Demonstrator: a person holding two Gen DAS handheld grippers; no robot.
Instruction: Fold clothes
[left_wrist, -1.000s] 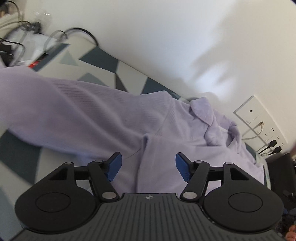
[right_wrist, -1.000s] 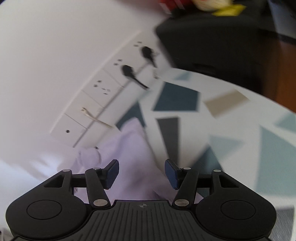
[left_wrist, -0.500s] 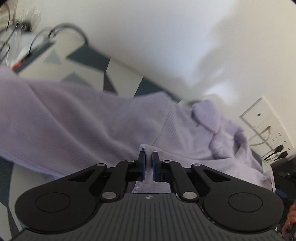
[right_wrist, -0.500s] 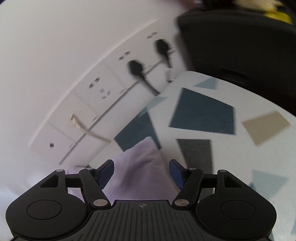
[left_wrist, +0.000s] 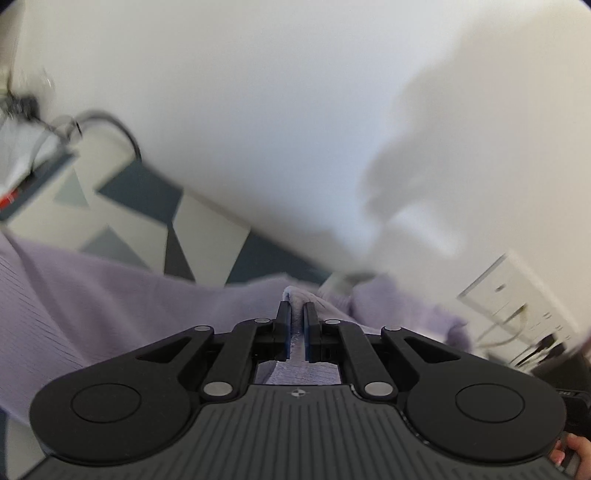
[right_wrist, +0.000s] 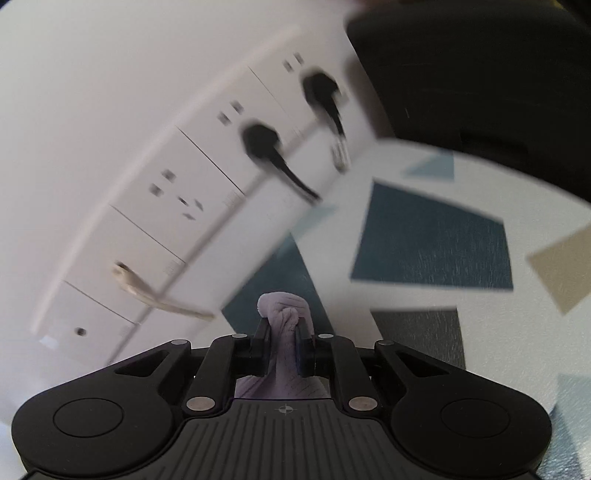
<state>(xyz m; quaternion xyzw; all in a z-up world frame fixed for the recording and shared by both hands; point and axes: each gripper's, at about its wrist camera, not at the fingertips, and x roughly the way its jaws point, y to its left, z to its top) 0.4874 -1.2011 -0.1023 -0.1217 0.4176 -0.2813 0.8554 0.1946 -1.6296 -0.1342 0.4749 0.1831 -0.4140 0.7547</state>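
Both grippers are clamped on the lilac garment (left_wrist: 110, 314) spread over the patterned worktop (right_wrist: 424, 240) by the wall, the left gripper (left_wrist: 297, 314) pinching a fold of it and the right gripper (right_wrist: 281, 330), whose jaws have just been closing, squeezing a bunched corner near the wall sockets (right_wrist: 207, 162).

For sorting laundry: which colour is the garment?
Pale lilac garment, best seen in the left wrist view.
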